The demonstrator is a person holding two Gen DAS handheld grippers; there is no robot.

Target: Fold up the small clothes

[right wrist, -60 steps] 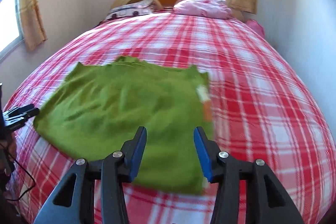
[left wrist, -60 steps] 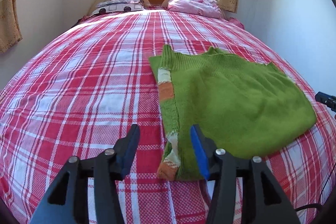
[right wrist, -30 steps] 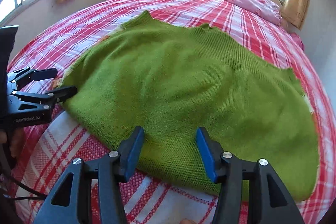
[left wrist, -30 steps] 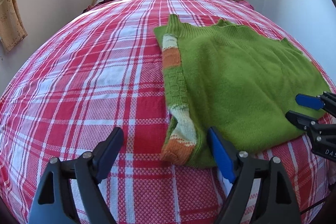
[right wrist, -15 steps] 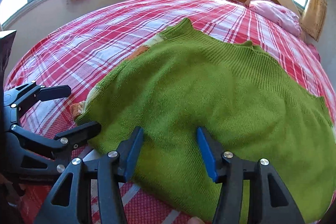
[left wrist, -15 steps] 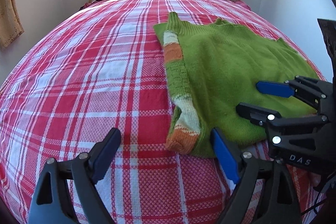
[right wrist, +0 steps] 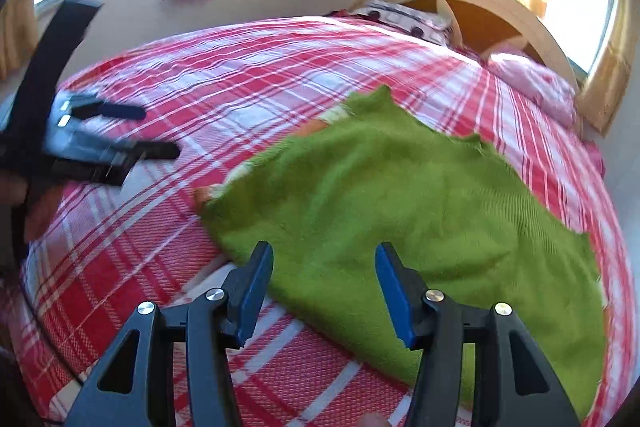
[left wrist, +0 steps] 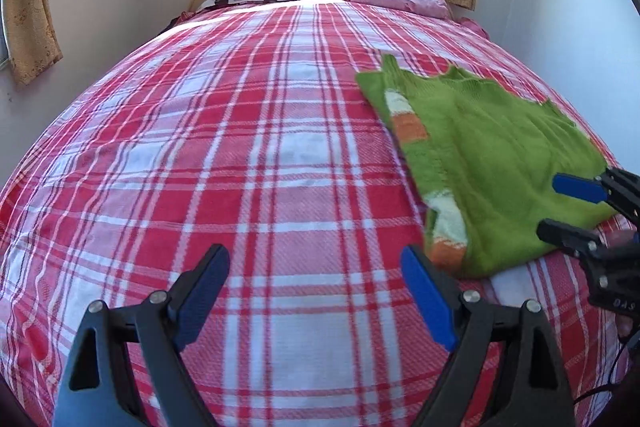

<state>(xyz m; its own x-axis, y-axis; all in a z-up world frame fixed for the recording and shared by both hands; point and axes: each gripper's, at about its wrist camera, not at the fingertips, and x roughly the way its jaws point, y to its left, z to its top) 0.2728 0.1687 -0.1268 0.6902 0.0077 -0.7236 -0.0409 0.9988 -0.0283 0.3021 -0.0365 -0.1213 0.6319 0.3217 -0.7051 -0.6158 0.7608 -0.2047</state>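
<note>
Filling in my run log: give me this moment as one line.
garment: green sweater flat on plaid bed | left hand-held gripper: open, empty | right hand-held gripper: open, over sweater's near edge

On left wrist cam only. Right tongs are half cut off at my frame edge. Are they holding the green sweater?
Observer: No. The right wrist view shows the right tongs open, pads clear of the green sweater, with its near hem under the gap.
Operator: Sweater's right side runs out of my frame. Flat?
Observer: Yes, it is spread flat on the plaid bedcover, with no fold on that side.
Operator: Where are my left tongs relative to it?
Observer: The left tongs are open over bare bedcover, off the sweater's striped side.
</note>
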